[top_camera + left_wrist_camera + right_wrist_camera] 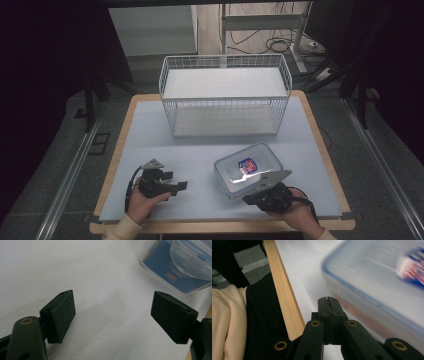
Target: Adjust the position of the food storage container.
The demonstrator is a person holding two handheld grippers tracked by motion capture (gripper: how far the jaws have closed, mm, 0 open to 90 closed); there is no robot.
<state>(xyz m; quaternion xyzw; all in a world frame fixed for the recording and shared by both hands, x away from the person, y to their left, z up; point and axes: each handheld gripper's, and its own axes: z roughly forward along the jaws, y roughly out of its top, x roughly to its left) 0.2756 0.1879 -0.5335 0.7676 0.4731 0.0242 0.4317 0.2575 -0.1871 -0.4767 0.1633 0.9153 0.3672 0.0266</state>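
A clear plastic food container [248, 169] with a blue-rimmed lid and a blue and red label lies on the white table top, at the front right. In the left gripper view the container [180, 267] sits at the top right, beyond the jaws. My left gripper [182, 185] rests at the front left and points right toward it; this gripper [112, 315] is open, with bare table between its pads. My right gripper [246, 200] is held just in front of the container, near the table's front edge. Its jaws [328, 302] are shut on nothing, with the blurred container [374, 277] close on their right.
A white wire basket [225, 95] stands at the back middle of the table, with nothing in it. The table's wooden front edge [284, 297] runs close to the right gripper, with the person's sleeve and dark clothing beyond it. Bare table top [150, 135] lies between basket and grippers.
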